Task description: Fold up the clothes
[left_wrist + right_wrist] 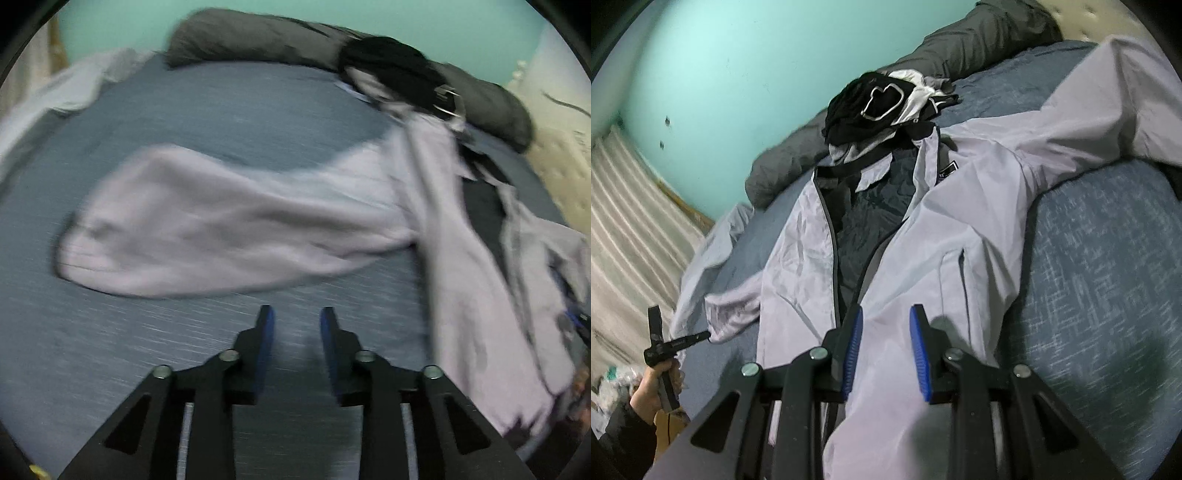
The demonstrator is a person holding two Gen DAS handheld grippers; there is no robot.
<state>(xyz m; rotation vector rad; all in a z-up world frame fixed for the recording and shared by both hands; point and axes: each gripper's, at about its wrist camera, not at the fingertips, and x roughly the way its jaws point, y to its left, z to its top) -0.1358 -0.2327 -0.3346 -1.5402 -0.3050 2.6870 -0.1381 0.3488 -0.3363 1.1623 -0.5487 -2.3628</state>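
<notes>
A pale lilac zip jacket [942,229] lies open, front up, on the blue bed [1108,258], with dark lining showing. In the left wrist view its sleeve [221,221] stretches left across the bed, blurred. My left gripper [297,317] is open and empty, just short of that sleeve; it also shows in the right wrist view [683,341], next to the sleeve cuff. My right gripper [886,317] is open and empty, over the jacket's lower right front panel.
A black and white garment pile [886,103] lies above the jacket's collar. A grey bolster pillow [258,40] runs along the teal wall [738,74]. A pale sheet [66,88] is bunched at the bed's far left. A striped curtain [624,221] hangs left.
</notes>
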